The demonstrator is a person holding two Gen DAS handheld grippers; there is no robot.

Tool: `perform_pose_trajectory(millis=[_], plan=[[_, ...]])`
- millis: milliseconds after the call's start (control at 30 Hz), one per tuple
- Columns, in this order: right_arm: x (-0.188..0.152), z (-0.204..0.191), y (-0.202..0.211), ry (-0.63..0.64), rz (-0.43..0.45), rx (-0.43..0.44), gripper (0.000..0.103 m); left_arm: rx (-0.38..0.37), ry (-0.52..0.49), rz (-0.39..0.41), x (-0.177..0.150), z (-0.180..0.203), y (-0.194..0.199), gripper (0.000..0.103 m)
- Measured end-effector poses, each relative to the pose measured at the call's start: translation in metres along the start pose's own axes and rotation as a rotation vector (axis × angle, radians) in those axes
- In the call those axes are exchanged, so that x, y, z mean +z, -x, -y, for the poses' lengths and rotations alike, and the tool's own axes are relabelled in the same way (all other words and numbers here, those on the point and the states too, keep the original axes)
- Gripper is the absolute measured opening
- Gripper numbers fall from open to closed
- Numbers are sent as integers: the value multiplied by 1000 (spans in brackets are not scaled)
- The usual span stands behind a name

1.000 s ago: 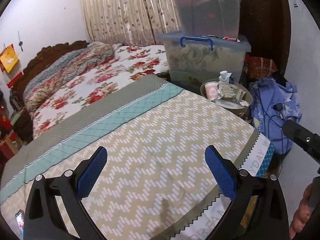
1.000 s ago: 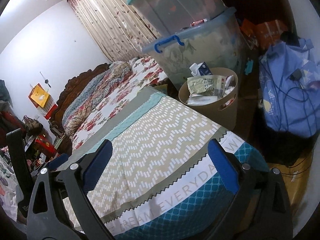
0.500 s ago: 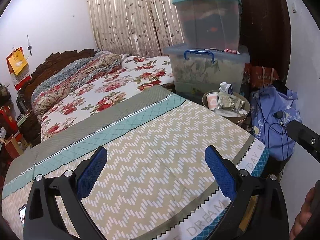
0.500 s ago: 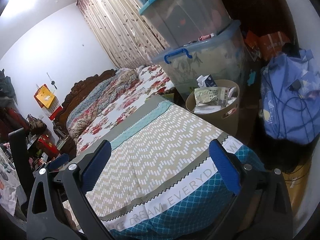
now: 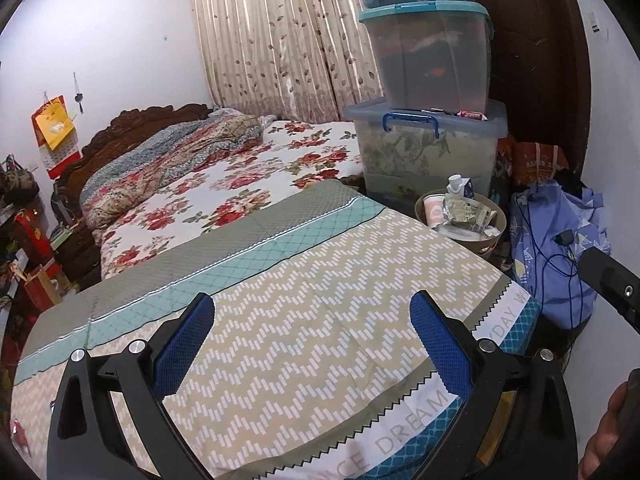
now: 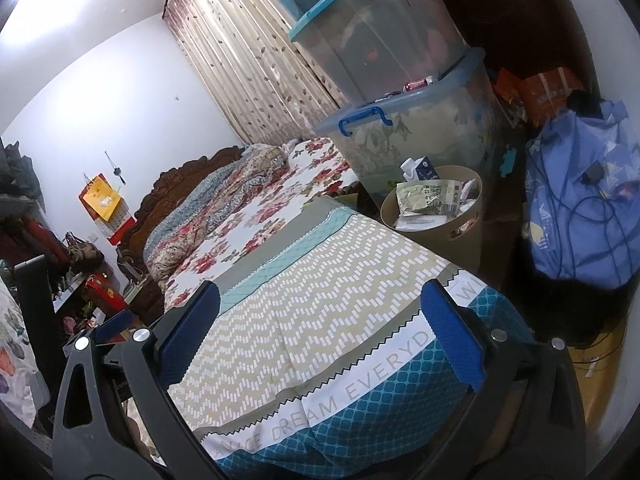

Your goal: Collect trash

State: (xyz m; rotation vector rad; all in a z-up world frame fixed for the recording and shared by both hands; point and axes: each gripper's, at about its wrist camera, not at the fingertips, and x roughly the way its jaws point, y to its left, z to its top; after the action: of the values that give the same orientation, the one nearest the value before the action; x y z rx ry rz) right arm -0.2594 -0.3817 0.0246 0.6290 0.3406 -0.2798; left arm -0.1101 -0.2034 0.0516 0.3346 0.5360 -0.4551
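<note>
A tan round bin [image 5: 494,242] [image 6: 468,228] stands on the floor past the far corner of the zigzag-patterned bedspread [image 5: 312,312] [image 6: 320,296]. It holds a milk carton [image 5: 458,187] [image 6: 420,168], a paper cup [image 5: 434,210] and crumpled wrappers [image 6: 424,196]. My left gripper [image 5: 312,336] hovers open over the bedspread, nothing between its blue pads. My right gripper [image 6: 320,328] is open too, above the bed's near edge, well short of the bin. No loose trash shows on the bedspread.
Stacked clear storage boxes [image 5: 428,92] [image 6: 400,80] rise behind the bin. A blue bag with cables [image 5: 560,248] [image 6: 584,200] sits right of it. A floral bed [image 5: 240,184] with a carved headboard lies at the back left. Clutter fills the left floor [image 5: 28,248].
Both grippers have pulled back and risen, so the bin and boxes look smaller and more of the room shows. Both stay open and empty.
</note>
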Motion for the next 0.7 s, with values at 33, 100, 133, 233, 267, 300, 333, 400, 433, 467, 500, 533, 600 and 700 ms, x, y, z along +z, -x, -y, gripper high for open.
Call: perform_pose_trajectory(millis=[33,100,133,233,267,300,333,400,433,467,500,533,600,700], plan=[[0,0,0,0,1,2,99,-3,-1,5,0,0,2,94],[1,1,1,-3,5,4,99,-9,-2,17,1,1,5,94],[1,1,1,-3,4,4,99,-6,-5,23,1,2,7,94],[2,4,2,-20,8,4,99,11,-18,35,2,5,9,94],[3,4,2,-23,9,4,99,13,-20,39,2,5,9,94],[3,5,2,-26,12,4,99,13,-19,40,2,5,10,94],[3,4,3,-26,15,4,99,13,-17,40,2,5,10,94],[3,4,4,-24,19,4,99,17,-13,35,2,5,9,94],[3,4,4,-23,20,6,99,18,-9,30,3,4,9,94],[3,3,4,-20,22,7,99,21,-4,24,3,4,8,94],[3,2,5,-16,25,8,99,25,-2,20,3,3,8,94],[3,1,6,-11,28,9,99,30,-2,19,4,3,7,94],[2,0,7,-8,30,11,99,49,-6,25,4,4,8,94],[3,-1,8,-7,36,11,99,62,-8,38,5,5,11,94]])
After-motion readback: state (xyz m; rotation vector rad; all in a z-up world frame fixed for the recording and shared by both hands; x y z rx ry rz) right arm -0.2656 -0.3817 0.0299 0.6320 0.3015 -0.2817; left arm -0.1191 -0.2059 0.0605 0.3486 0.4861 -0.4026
